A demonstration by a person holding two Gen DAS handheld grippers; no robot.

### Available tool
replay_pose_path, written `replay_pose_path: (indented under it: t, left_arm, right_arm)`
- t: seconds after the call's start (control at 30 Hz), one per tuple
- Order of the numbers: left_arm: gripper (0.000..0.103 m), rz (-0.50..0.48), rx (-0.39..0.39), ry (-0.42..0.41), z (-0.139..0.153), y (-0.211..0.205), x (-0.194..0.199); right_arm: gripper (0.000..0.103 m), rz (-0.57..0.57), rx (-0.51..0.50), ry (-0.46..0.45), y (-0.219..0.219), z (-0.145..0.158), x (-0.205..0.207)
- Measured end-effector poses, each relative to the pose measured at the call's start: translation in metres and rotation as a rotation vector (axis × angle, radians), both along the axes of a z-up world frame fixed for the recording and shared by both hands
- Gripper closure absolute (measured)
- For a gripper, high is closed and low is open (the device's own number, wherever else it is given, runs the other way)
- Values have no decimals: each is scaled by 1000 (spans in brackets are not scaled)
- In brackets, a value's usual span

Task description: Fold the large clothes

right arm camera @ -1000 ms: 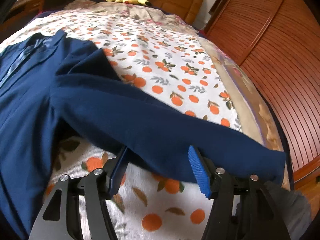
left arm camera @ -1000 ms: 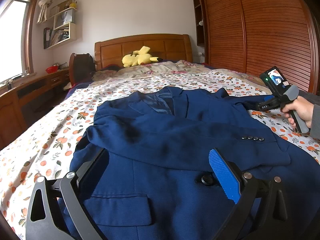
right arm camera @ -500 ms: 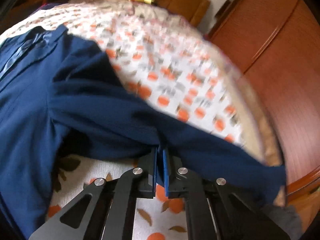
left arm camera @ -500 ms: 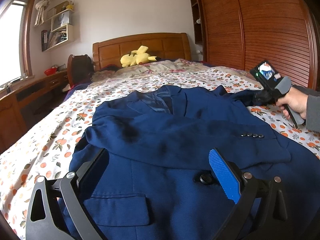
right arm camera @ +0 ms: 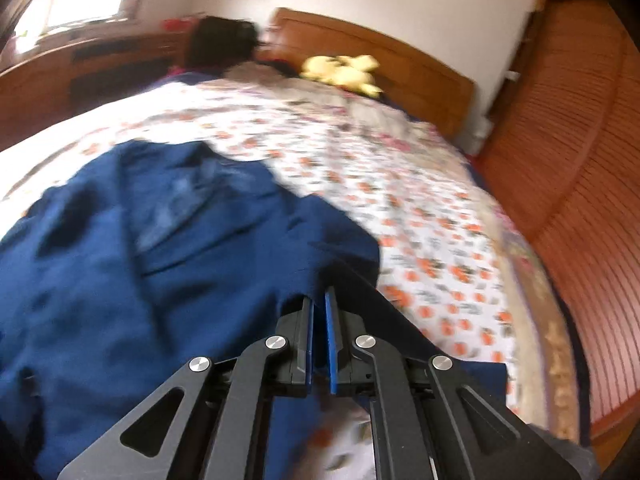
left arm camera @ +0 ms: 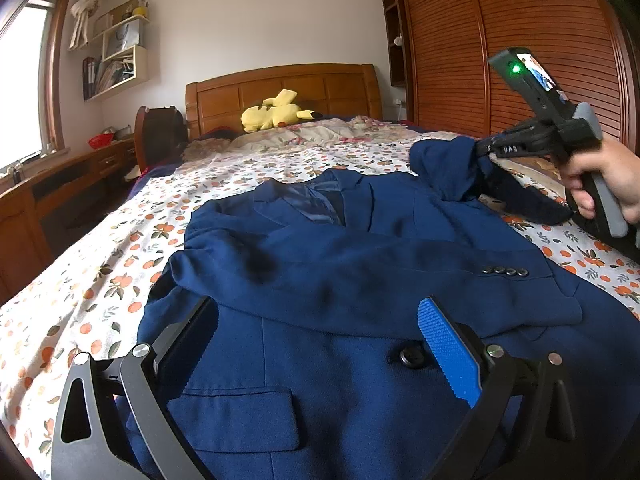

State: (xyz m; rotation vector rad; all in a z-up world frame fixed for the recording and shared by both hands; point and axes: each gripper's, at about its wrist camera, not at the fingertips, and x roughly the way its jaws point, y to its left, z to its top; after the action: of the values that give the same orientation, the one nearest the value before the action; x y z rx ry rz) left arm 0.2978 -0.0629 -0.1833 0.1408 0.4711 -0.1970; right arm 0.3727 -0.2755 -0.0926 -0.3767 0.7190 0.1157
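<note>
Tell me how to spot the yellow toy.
Find the wooden headboard at the far end of the bed. Lying against it, on the rumpled bedding, is the yellow plush toy. Nothing else there is yellow; the jacket is blue.

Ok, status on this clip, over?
Left gripper open, hovering over navy blazer. Right gripper shut on blazer sleeve, lifted off the bed. Nothing in the way.
</note>
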Motion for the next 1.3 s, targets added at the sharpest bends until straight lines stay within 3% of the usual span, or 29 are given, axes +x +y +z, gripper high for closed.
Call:
replay_pose_path:
  t: [0.27, 0.5, 0.57, 0.73, 0.97, 1.1, 1.3]
  left_arm:
    - [3, 0, -4, 2, -1, 1, 1]
    - [3, 1, -8, 4, -1, 1, 2]
    - [3, 1, -8, 5, -1, 1, 2]
    - [3, 1, -8, 4, -1, 1, 2]
    - [3, 1, -8, 5, -1, 2, 2]
    - [3, 1, -9, 6, -1, 2, 2]
    - [3, 1, -8, 5, 0, 2, 2]
  right_arm:
    - [93, 4, 11, 58, 5, -22, -13]
    - [69, 24, 70, 32, -6, 0, -47]
    - [66, 20, 79, 17, -12, 7, -53]
    - [52, -48, 85, -6, -39, 13, -52]
    - [47, -146, 78, 66, -74, -17, -34]
    - [35, -171, 70, 102, -84, -34, -30]
    - [32, -209, 44, 165, -96, -58, -27]
